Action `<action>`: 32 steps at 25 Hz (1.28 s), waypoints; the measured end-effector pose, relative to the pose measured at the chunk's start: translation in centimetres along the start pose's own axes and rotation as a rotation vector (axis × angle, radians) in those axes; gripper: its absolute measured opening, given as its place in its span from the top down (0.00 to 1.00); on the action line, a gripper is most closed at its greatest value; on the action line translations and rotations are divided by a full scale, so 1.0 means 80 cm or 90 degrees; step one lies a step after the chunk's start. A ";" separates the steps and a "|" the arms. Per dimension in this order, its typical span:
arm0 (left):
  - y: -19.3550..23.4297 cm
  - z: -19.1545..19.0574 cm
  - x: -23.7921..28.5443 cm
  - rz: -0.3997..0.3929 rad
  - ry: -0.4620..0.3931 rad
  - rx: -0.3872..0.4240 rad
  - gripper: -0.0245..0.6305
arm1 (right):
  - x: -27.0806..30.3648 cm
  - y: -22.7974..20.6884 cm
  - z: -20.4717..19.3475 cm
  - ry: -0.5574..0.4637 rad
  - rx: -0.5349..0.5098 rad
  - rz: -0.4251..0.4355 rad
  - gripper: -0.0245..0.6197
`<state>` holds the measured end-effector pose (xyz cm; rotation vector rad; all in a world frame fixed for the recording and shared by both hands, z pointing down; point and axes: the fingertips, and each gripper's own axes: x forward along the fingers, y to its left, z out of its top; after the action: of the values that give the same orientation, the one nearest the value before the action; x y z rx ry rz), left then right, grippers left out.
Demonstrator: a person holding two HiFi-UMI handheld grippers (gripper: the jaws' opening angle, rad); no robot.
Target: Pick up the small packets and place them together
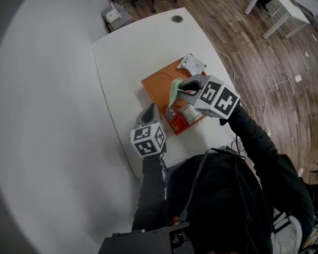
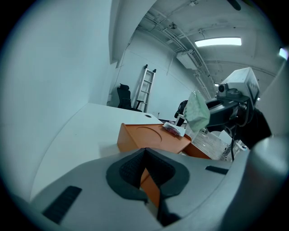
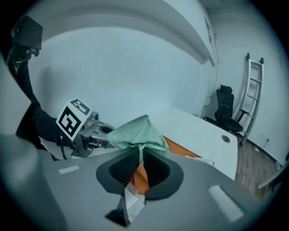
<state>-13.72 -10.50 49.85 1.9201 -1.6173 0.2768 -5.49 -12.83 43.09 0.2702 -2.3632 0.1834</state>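
Spanning mid-frame, the white surface [image 1: 129, 54] carries a flat orange tray [image 1: 156, 82], likely the collection spot. Right tongs [image 1: 183, 88] are pinched on a pale green soft packet [image 1: 174, 93], held clear above tray centre for transfer. Left tongs [image 1: 151, 110] are closed and empty, parked at the tray's lower-left edge. A white printed packet [image 1: 192, 63] sits at its upper-right corner.

White tabletop [image 1: 124, 64] with a round cable grommet [image 1: 177, 19] near frame top, orange tray [image 1: 158, 82] on it mid-frame. Wood floor [image 1: 238, 34] at right, white cable [image 1: 276, 87] and plug [image 1: 297, 78] lying there. Second white table [image 1: 285, 12] upper right. Ladder [image 2: 145, 88], black office chair [image 2: 123, 96] by far wall.
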 end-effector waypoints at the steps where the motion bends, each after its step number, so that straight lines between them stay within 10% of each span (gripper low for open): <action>1: 0.000 0.000 -0.001 0.000 0.000 0.000 0.96 | 0.004 -0.003 0.007 -0.004 0.001 0.001 0.91; 32: 0.000 -0.004 -0.001 -0.005 -0.001 0.002 0.96 | 0.127 -0.042 0.002 0.113 -0.006 0.008 0.86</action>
<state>-13.67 -10.25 50.09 1.9290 -1.6117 0.2755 -11.90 -17.55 50.22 0.2255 -2.1904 0.1929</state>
